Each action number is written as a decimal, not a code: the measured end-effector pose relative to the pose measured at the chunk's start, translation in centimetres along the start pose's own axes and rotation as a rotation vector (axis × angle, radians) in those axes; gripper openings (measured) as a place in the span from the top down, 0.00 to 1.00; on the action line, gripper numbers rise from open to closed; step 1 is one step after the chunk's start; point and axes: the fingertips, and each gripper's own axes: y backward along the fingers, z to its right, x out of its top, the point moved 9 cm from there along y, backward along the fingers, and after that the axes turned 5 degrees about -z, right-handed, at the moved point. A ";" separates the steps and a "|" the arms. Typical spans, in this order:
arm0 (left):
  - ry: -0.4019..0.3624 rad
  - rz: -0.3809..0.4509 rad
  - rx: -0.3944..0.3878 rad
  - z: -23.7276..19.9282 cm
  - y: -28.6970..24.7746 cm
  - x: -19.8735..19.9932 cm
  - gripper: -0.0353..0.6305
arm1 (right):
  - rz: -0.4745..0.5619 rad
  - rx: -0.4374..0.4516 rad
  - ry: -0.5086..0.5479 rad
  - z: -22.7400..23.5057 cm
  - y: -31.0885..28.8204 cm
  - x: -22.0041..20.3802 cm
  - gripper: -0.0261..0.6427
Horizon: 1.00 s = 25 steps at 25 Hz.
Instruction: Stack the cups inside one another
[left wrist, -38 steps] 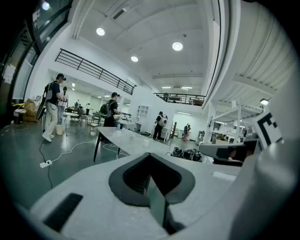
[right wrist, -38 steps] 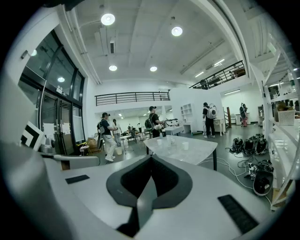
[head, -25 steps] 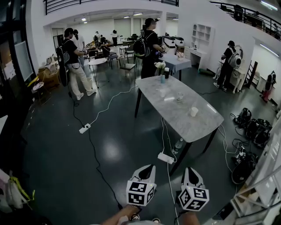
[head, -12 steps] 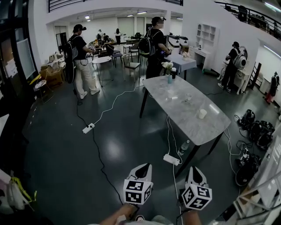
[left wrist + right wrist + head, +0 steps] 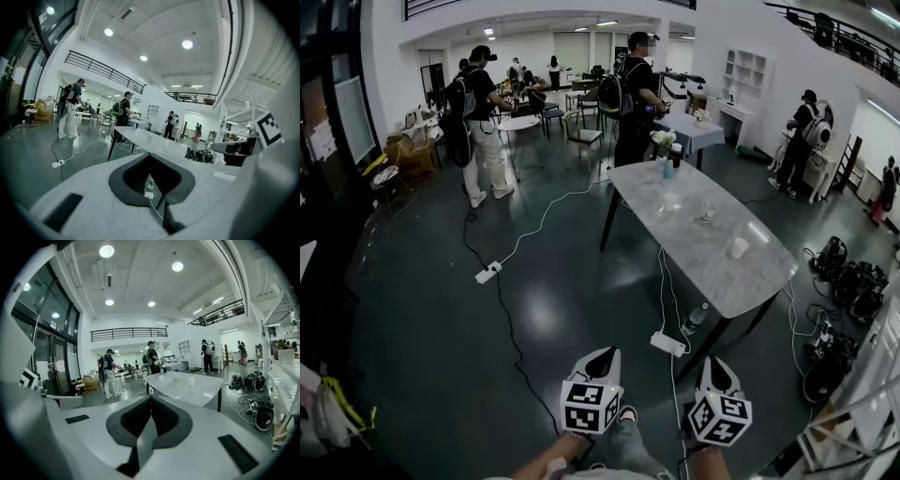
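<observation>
While the marble worktop (image 5: 712, 267) with its white cup (image 5: 738, 247) stands well ahead, the left tongs (image 5: 606, 352) and right tongs (image 5: 711, 361) hang over the floor (image 5: 469, 356), both closed and empty.

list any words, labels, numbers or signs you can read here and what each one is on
No words or numbers can be read in any view.
Marker cubes on the left gripper and right gripper: black-and-white squares only, no letters.
Sheets on the glass doors: too small to read.
</observation>
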 end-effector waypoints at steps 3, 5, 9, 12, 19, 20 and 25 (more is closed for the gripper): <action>-0.003 0.005 0.003 -0.8 -1.7 0.7 0.95 | 0.003 0.000 0.006 0.4 -2.2 0.8 0.95; -0.001 0.008 0.009 -1.3 -3.2 1.3 0.95 | 0.006 0.007 0.011 0.7 -4.0 1.6 0.95; -0.007 0.016 0.021 -2.3 -6.5 3.0 0.95 | 0.016 0.026 0.028 1.2 -7.7 3.4 0.95; 0.004 0.009 0.026 -3.2 -9.0 4.2 0.95 | 0.009 0.030 0.037 1.7 -10.4 4.8 0.95; -0.003 -0.014 0.014 -4.1 -14.2 6.2 0.95 | -0.024 0.034 0.031 3.0 -15.6 6.5 0.95; -0.001 -0.018 0.014 -4.2 -15.0 6.4 0.95 | -0.032 0.034 0.031 3.3 -16.4 6.6 0.95; -0.002 -0.032 0.015 -4.8 -18.8 7.7 0.95 | -0.058 0.036 0.023 4.7 -20.0 7.3 0.95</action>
